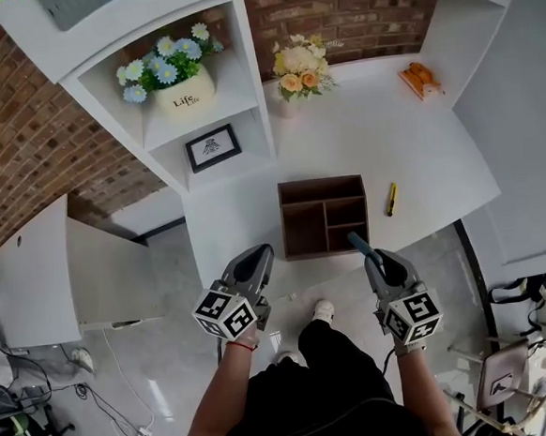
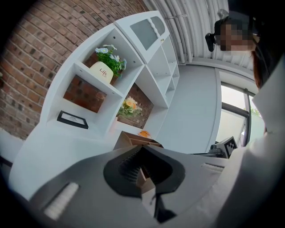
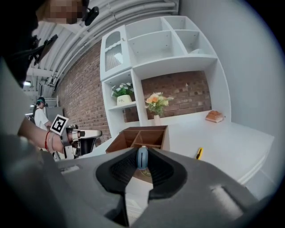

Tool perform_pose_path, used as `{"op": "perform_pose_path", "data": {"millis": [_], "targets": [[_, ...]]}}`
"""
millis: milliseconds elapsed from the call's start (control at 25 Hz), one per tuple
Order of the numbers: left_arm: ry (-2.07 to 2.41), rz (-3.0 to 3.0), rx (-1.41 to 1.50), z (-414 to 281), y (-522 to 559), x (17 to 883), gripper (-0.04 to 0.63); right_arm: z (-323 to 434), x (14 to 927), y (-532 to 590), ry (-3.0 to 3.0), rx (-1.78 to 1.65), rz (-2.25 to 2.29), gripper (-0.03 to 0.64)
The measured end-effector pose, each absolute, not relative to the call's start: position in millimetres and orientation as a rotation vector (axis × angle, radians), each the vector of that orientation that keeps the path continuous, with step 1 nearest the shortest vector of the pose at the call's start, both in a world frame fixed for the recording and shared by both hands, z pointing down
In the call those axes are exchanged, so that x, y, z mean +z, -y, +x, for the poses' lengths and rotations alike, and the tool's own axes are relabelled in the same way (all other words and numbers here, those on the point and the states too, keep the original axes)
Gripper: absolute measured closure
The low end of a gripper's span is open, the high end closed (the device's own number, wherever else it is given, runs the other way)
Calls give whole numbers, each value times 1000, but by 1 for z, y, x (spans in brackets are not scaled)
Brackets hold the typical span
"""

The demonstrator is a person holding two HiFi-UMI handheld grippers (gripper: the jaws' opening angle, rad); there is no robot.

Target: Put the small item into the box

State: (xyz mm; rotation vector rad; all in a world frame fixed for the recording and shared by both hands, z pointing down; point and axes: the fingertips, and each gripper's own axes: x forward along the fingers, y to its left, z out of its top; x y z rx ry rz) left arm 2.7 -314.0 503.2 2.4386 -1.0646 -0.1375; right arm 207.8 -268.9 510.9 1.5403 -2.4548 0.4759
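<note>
Nearest us in the head view, dark-trousered legs and two bare forearms fill the bottom of the frame, each hand holding a grey claw with a marker cube.

In the right gripper view we see the right claw [image 3: 142, 153] clamped on a small, rounded, pale blue item [image 3: 142, 158], which stands upright between the black ribbed pads. In the head view that item [image 1: 356, 242] shows at the right claw's tip [image 1: 355, 241], at the lower right corner of the dark brown wooden box with open compartments [image 1: 322, 188]. We cannot tell whether it hangs over the box or just short of it.

The left claw [image 2: 142, 149] has its jaws drawn together with nothing between them. In the head view it [image 1: 260, 253] sits lower left of the box, apart from it.

The box stands at frame centre, near the front edge of the white bench [image 1: 370, 139]. Just right of it a small yellow object [image 1: 391, 199] lies on the bench.

At upper centre stands a vase of yellow and peach flowers [image 1: 299, 69], and at upper right a small orange object [image 1: 419, 77]. On the white shelves at upper left we see a white pot of blue and white daisies [image 1: 183, 88] above a black-framed picture [image 1: 213, 147].
</note>
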Motion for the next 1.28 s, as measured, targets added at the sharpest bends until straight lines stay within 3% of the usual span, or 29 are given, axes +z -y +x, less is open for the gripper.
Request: {"op": "perform_pose_path", "data": {"millis": [1280], "targets": [[1277, 2302, -135, -14, 332, 519, 594, 182, 552, 310, 2387, 517, 1128, 548]]}}
